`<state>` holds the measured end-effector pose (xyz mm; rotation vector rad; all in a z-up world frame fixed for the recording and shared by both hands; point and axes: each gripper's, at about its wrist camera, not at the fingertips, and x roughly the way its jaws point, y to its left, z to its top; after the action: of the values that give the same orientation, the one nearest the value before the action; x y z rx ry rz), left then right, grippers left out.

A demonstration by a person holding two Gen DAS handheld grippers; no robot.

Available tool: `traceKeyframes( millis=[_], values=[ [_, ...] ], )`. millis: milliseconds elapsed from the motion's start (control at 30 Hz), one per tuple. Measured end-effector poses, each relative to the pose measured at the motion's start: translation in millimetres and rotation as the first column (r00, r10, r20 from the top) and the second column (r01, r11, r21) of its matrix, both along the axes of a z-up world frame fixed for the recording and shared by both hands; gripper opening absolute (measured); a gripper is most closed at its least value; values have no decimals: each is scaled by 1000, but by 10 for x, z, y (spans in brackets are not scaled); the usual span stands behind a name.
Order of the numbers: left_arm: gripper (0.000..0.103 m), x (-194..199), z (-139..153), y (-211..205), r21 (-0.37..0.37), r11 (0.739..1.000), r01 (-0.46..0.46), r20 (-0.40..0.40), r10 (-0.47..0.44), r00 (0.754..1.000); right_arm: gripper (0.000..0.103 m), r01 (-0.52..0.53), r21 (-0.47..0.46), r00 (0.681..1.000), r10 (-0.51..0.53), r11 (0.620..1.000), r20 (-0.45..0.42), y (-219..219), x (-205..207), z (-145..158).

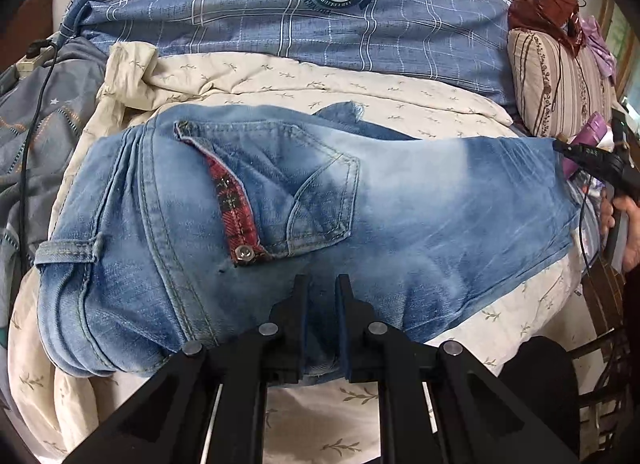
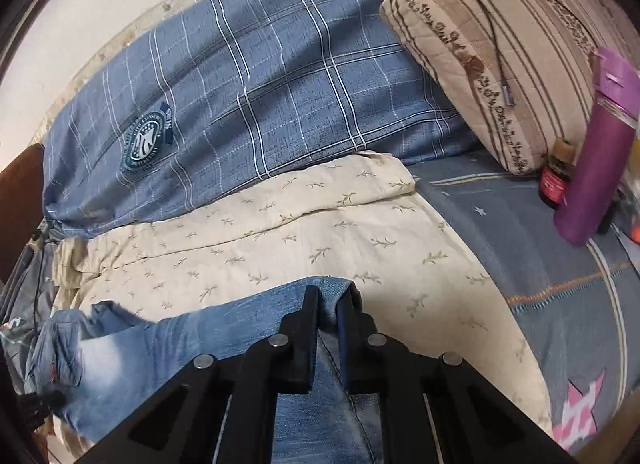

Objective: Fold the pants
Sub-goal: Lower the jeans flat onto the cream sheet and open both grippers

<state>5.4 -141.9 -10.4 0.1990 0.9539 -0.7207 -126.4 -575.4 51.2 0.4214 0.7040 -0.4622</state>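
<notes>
Left wrist view: the jeans (image 1: 248, 223) lie across a cream leaf-print sheet (image 1: 304, 83) on the bed, waistband to the left, back pocket (image 1: 320, 199) facing up with a red plaid flap (image 1: 234, 207) and a snap. The left tool (image 1: 322, 284) pinches the near edge of the denim; its fingers sit close together with fabric between them. At the far right edge of the garment the right tool (image 1: 560, 147) grips the other end, tips pressed onto the cloth, with the person's hand (image 1: 624, 223) behind it. The denim looks lifted and pulled fairly flat between the two tools. Behind it: a blue plaid duvet (image 1: 280, 3) with a round crest, and a striped pillow (image 1: 556, 79) at right. A black cable (image 1: 34, 119) runs down the left side.

Right wrist view: the right tool (image 2: 328, 296) is clamped on a folded denim edge, which bunches up between the fingers. The rest of the jeans trails off to the lower left over the cream sheet (image 2: 304, 215). The left tool (image 2: 40, 402) is barely visible at the far left edge; its state can't be read from here. On the right, a purple bottle (image 2: 596, 151) leans beside a small dark jar (image 2: 556, 179), both just in front of the striped pillow (image 2: 500, 55). A grey-blue star-print bedcover (image 2: 560, 264) is under them.
</notes>
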Motion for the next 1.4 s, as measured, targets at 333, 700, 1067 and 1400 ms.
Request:
traceKeyframes(
  millis=[333, 700, 1067, 1400],
  values=[
    [32, -124, 285, -87, 6, 999, 49, 68, -49, 996, 14, 118, 204, 990, -130, 972, 49, -295, -372, -226],
    [49, 649, 168, -960, 66, 998, 21, -22, -19, 1000, 14, -92, 162, 995, 96, 983, -20, 442, -525, -74],
    [52, 930, -148, -1350, 204, 979, -11, -29, 18, 999, 14, -128, 149, 976, 151, 981, -156, 835, -329, -650],
    [52, 850, -35, -1357, 173, 984, -29, -27, 35, 999, 14, -88, 180, 981, 116, 980, -154, 882, -592, -474]
  ],
)
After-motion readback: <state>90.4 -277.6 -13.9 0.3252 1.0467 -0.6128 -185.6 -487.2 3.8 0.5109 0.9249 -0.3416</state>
